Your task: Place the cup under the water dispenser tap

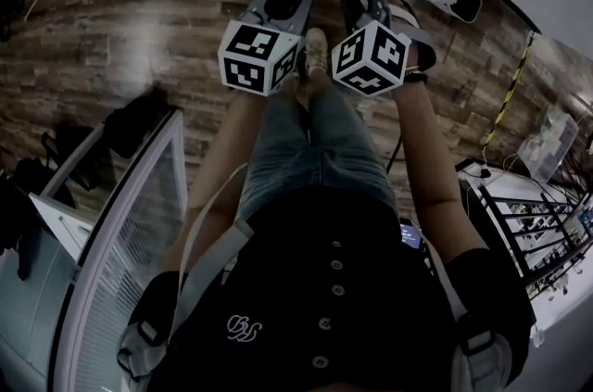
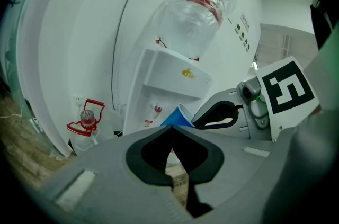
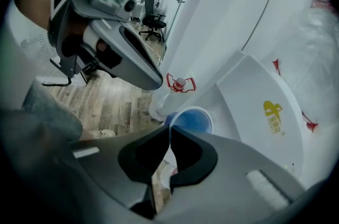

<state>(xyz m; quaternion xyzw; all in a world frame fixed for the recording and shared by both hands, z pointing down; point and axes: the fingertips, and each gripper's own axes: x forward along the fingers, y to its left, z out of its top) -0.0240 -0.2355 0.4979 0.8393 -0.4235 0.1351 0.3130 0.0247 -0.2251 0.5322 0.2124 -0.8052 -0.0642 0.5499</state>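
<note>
Right gripper pinches the rim of the blue plastic cup, held near the white bottle-topped water dispenser. Left gripper, to its left, is pressed together, empty.

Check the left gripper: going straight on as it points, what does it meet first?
Probably the blue plastic cup pinched in the right gripper's tongs, just past the left gripper's tips; behind it the white water dispenser. Depth unclear.

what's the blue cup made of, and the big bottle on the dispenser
Cup: probably thin plastic or coated paper; smooth blue wall, pale rim. Bottle: looks like clear glossy plastic; see-through, with bright highlights.
</note>
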